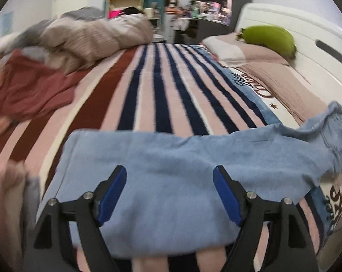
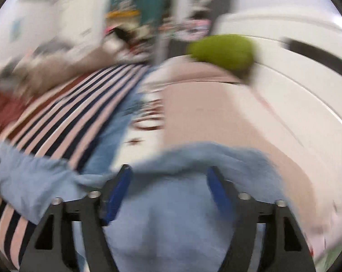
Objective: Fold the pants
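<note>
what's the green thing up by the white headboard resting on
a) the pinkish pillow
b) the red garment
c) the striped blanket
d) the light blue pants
a: the green plush lies on the pinkish pillow against the white headboard, well away from the light blue pants, which lie nearer the camera on the striped blanket.

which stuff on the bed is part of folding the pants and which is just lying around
For the job:
- light blue pants
- left gripper, jaws open
- right gripper, jaws open

Just lying about:
- green plush
- red garment
- beige duvet
- striped blanket
</note>
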A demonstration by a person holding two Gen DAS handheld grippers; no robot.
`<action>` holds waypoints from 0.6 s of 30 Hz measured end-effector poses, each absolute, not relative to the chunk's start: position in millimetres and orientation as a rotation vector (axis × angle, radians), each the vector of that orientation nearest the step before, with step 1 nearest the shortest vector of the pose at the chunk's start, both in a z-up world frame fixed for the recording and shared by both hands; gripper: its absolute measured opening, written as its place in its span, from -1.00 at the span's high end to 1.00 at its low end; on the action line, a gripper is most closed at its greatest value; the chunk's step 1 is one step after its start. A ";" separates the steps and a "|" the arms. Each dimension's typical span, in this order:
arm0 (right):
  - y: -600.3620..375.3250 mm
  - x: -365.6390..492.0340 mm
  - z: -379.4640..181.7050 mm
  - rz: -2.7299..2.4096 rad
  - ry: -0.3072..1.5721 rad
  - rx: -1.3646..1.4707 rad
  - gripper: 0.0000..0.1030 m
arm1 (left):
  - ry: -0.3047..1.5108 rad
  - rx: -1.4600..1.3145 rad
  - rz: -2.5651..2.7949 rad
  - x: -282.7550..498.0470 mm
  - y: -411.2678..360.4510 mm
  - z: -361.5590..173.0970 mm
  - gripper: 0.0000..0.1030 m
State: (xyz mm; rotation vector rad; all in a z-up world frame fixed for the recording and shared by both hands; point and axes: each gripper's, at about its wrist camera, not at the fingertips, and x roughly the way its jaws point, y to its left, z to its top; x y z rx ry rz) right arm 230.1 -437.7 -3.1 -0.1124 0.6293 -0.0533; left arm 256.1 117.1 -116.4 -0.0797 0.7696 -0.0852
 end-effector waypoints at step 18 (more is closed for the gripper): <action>-537.7 165.6 -41.0 -0.163 0.455 0.295 -0.13 | 0.751 -0.222 -0.008 217.4 100.4 -104.9 -0.47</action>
